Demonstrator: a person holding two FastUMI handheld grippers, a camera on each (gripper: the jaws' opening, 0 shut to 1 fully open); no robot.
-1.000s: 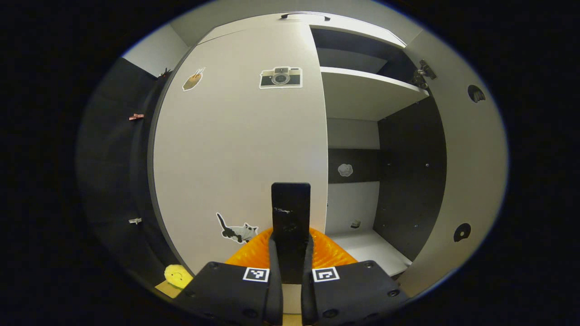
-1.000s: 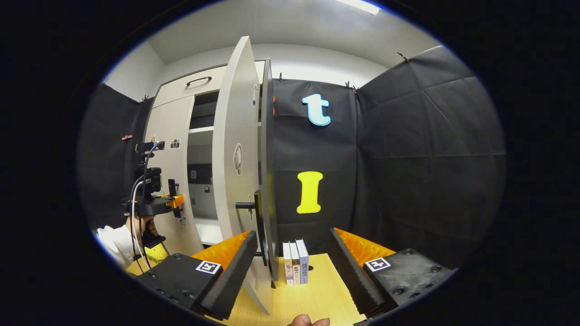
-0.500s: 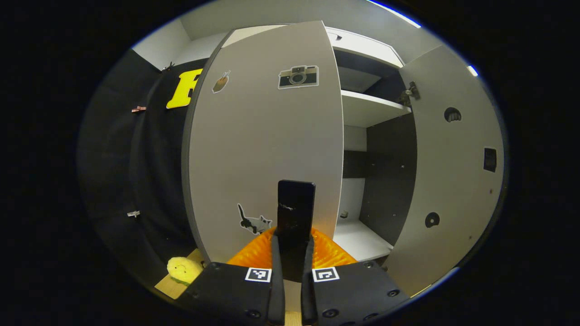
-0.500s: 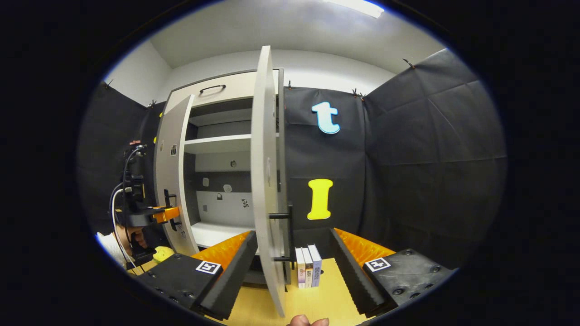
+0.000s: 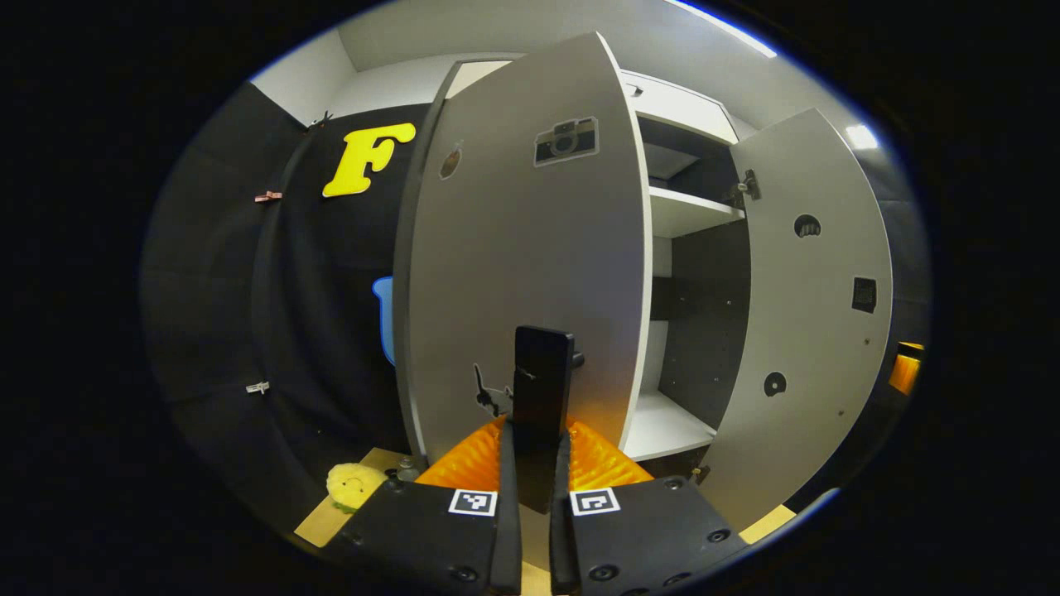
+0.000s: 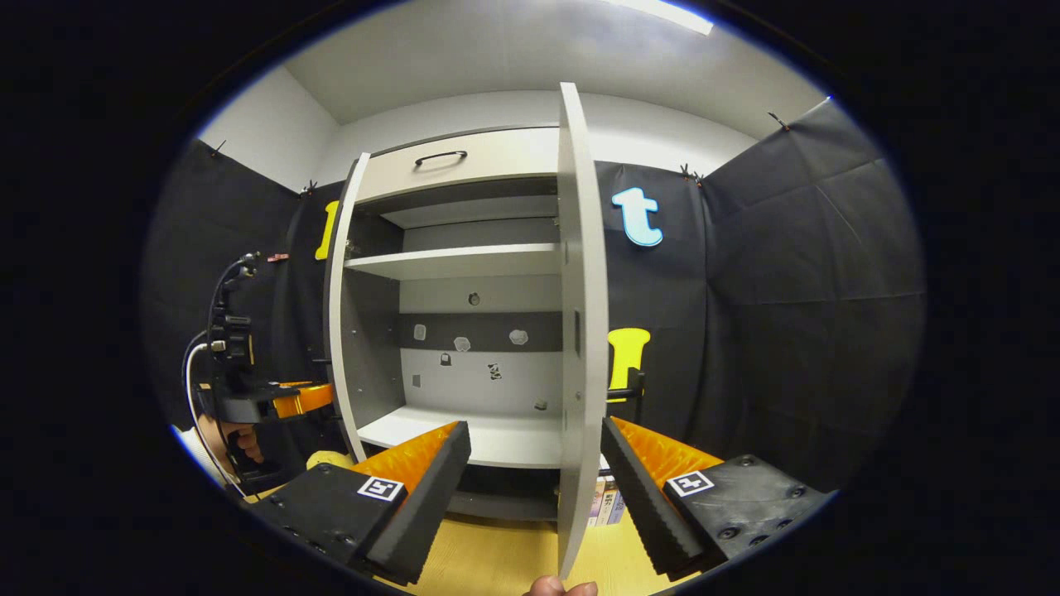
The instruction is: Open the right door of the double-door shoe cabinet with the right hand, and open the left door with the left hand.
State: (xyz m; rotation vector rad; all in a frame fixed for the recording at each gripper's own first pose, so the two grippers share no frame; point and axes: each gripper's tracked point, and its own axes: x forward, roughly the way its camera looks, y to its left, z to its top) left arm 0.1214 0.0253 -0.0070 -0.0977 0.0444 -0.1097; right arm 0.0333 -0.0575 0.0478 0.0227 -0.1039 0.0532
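Observation:
The white shoe cabinet (image 6: 464, 165) stands with both doors swung out. The left door (image 5: 522, 248), with camera and cat stickers, faces the left gripper view, and my left gripper (image 5: 537, 439) is shut on its black handle (image 5: 542, 364). The right door (image 5: 816, 298) shows its inner face at the right. In the right gripper view that right door (image 6: 580, 331) stands edge-on, with its handle (image 6: 633, 389) peeking out behind it. My right gripper (image 6: 534, 439) is open, and the door's edge lies between its spread fingers, nearer the right one. At the far left, the left gripper (image 6: 281, 397) is at the left door (image 6: 339, 314).
Inside the cabinet are a white shelf (image 6: 455, 261) and a floor board (image 6: 489, 434). A yellow plush toy (image 5: 352, 487) lies on the wooden table (image 6: 497, 563) by the left door. Books (image 6: 609, 505) stand behind the right door. A hand (image 6: 236, 439) holds the left gripper.
The left door has swung further open with my left gripper on its handle. The right gripper view has shifted, so the right door now stands edge-on and more of the inside shows.

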